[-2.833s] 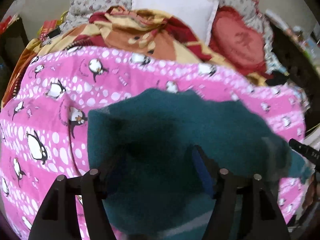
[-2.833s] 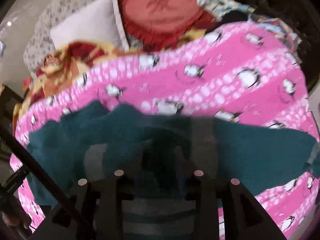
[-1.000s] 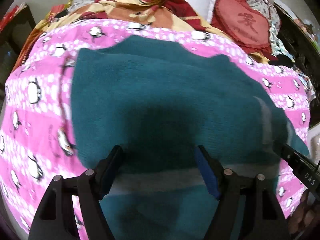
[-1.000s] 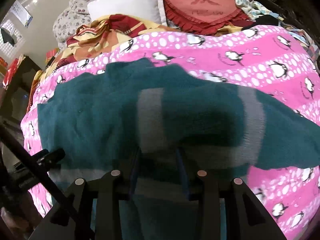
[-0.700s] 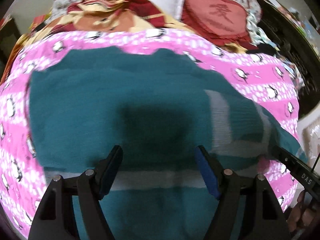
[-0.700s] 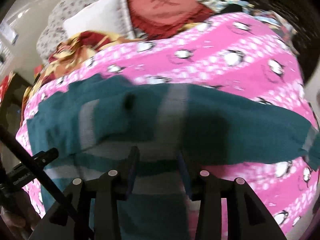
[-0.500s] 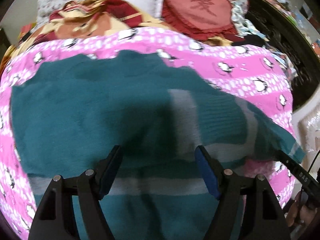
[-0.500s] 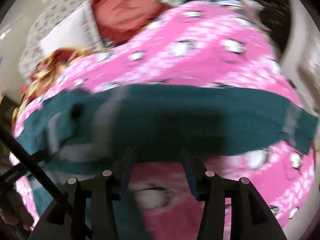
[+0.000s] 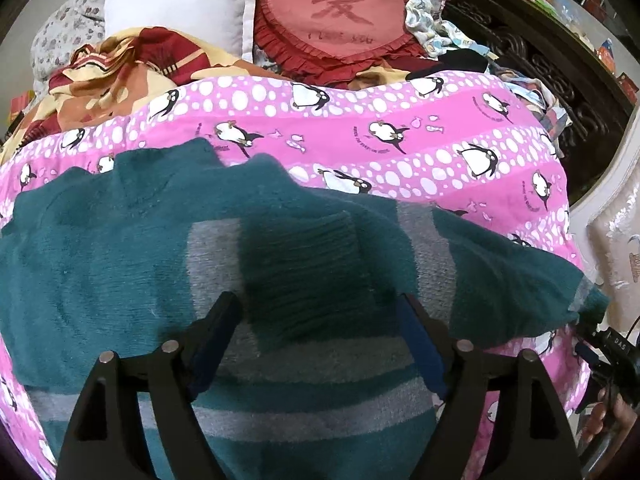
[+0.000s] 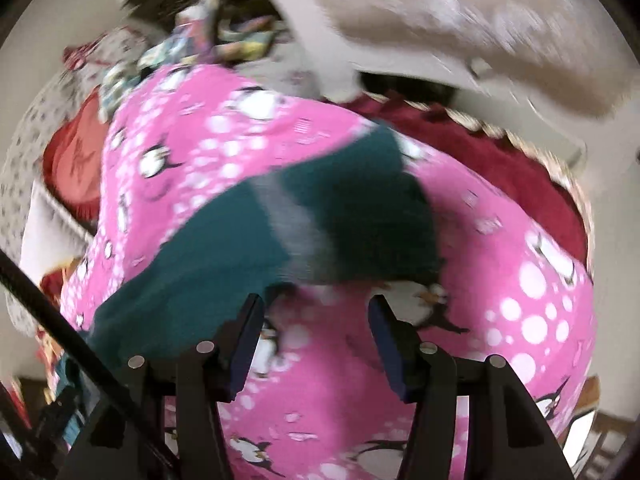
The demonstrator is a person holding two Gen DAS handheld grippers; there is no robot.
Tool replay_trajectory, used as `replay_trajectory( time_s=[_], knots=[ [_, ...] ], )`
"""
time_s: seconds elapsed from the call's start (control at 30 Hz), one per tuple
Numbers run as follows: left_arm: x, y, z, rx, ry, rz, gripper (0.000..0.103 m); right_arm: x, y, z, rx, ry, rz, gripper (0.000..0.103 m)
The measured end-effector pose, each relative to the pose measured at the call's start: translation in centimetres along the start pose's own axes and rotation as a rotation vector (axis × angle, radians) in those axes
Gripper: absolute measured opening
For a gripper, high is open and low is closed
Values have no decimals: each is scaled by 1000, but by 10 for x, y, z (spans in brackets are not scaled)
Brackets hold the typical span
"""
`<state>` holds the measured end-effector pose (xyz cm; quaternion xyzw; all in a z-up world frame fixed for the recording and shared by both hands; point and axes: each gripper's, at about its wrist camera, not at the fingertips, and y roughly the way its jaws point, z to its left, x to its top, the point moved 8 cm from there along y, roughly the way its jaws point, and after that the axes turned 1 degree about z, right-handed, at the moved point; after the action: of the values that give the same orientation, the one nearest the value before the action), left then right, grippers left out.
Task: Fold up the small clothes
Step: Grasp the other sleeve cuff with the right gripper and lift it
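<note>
Looking down: I hold both grippers over the bed, nearest things first.
Left gripper (image 9: 318,334): my jaws are opening wide, astride the sweater's ribbed cuff, pads not pressing it.
Right gripper (image 10: 316,334): my jaws are opening, nothing between them but bedspread; blurred.
Sweater (image 9: 100,248): teal fuzzy knit with grey bands, lying flat on the bed, one sleeve already folded across its body.
Loose sleeve (image 10: 340,208): lies just beyond my right jaws, long axis slanting from lower left to upper right; my right hand is nearer, I judge.
Bedspread (image 9: 400,120): pink cotton, white dots, penguins.
Heart cushion (image 9: 340,12): red, frilled, farthest away.
</note>
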<state>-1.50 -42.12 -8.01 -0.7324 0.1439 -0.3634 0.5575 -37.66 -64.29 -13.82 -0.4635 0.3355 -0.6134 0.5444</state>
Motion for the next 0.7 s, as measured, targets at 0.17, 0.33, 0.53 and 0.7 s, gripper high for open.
replay_trajectory(
  time_s=[0.17,0.33,0.53,0.7],
  knots=[
    [1,-3,-1,-5,-12,-11,80,14,12,-23,86,158,-28,59],
    [-2,-7,3,-2,-29,-14,80,22,11,-27,197,296,-51,62],
    [-6,-15,6,0,-21,-22,80,24,-8,-12,234,275,-90,68],
    [-6,-21,15,26,-23,-42,80,33,20,-7,189,212,-58,11]
  ],
)
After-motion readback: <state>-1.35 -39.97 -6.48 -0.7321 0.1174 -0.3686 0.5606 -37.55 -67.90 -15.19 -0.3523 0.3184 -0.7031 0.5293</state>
